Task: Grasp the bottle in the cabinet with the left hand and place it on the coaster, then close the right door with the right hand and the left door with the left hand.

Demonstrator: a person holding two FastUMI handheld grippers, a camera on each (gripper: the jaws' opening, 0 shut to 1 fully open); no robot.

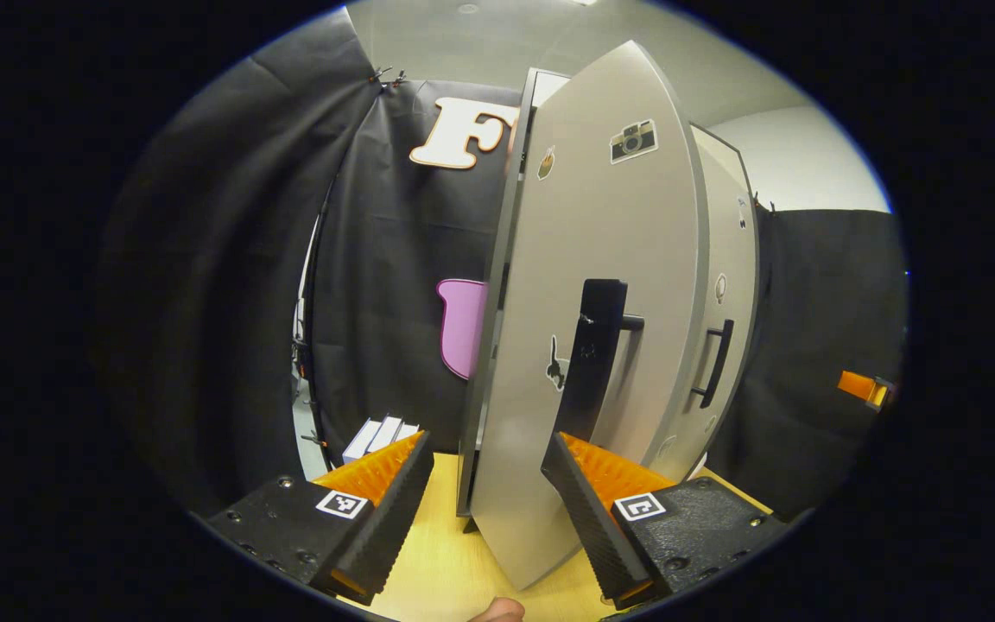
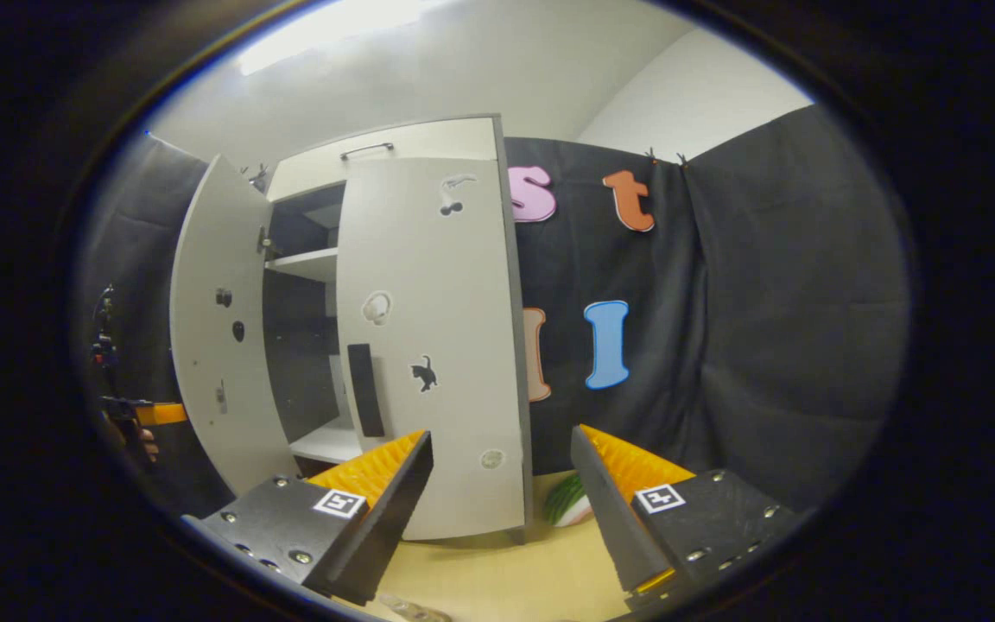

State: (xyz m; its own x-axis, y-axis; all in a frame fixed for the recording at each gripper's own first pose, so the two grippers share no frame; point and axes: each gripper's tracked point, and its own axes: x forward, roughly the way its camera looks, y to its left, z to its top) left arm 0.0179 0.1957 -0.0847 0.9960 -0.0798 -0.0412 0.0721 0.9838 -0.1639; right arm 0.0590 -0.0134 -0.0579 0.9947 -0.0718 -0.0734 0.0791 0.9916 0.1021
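The cabinet's left door [image 1: 610,285] looks like smooth, matt laminated board, pale grey with a faint sheen, and it carries small flat stickers. Its handle [image 1: 594,354] is matt black, and whether that is plastic or metal cannot be told. The right door [image 2: 428,345] has the same smooth matt finish, and the shelf [image 2: 303,262] inside looks like the same pale board. The surface [image 1: 441,561] under the cabinet is light wood or wood-look laminate, smooth and slightly satin. The booth wall [image 2: 765,302] is black cloth, matt and softly creased. The left gripper [image 1: 484,471] and the right gripper [image 2: 502,462] have bodies of textured matt plastic, and their jaws show ridged inner faces.
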